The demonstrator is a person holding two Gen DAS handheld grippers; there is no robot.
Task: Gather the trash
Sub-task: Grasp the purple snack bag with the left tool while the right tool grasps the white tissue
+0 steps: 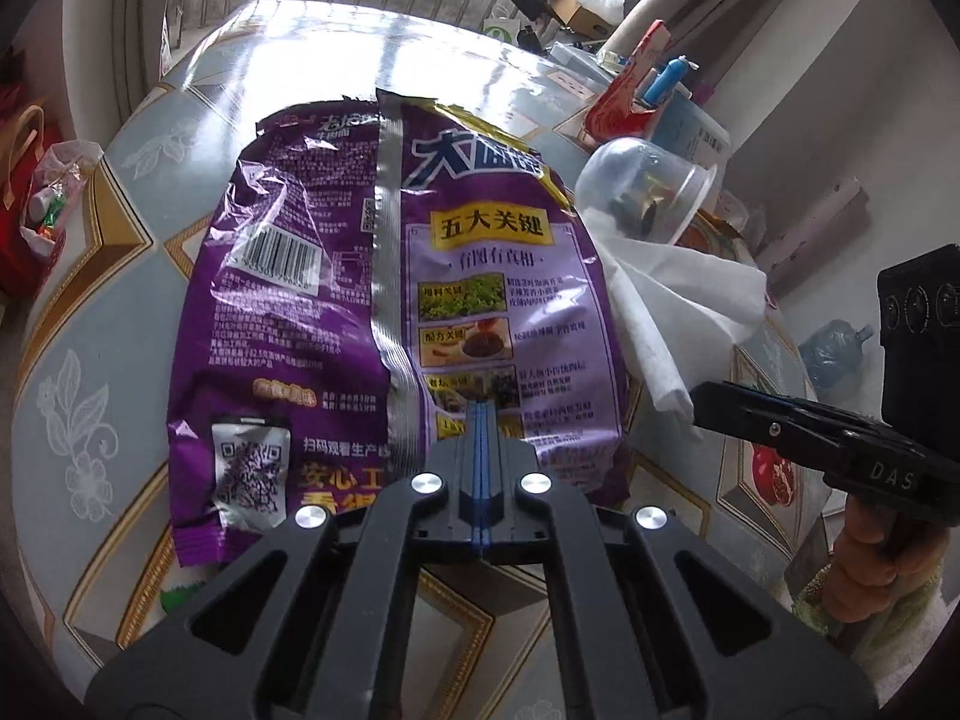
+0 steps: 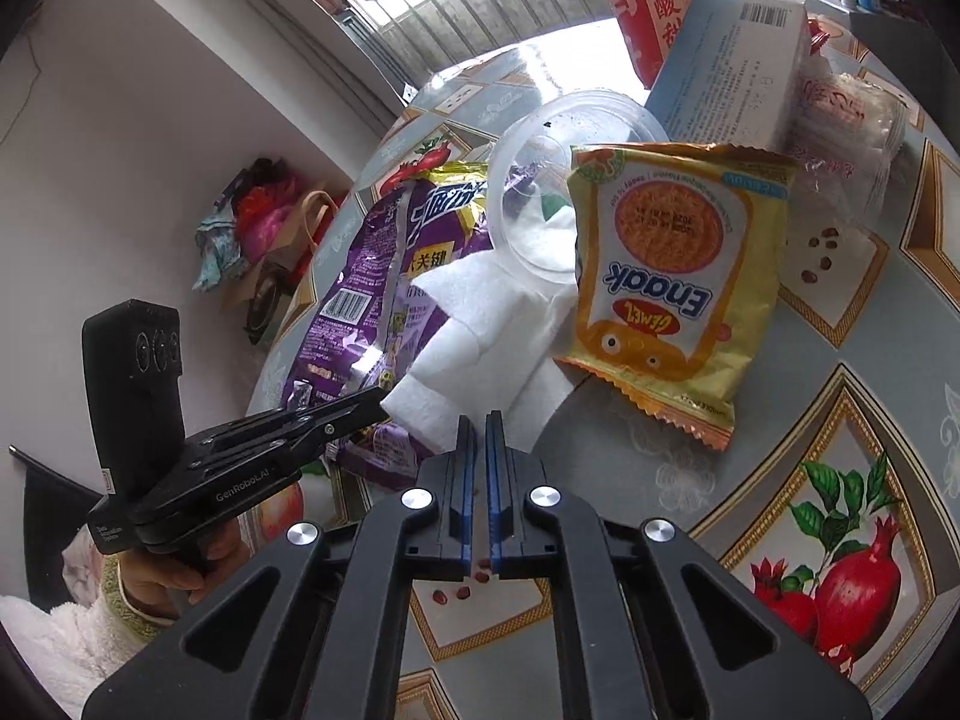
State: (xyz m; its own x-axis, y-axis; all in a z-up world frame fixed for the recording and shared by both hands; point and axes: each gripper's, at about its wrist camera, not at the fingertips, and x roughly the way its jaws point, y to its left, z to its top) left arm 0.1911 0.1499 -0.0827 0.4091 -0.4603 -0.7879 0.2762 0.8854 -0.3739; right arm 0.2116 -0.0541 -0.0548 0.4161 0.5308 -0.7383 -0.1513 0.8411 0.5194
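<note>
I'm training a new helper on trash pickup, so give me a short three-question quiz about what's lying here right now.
1. True or false: the clear plastic cup stands upright.
2. What colour is the large noodle bag that the left claw points at? A purple, B green, C red.
3. Name the thing lying between that noodle bag and the yellow snack packet.
Key: 1 false, it lies on its side. 2 A. 3 the white tissue.
</note>
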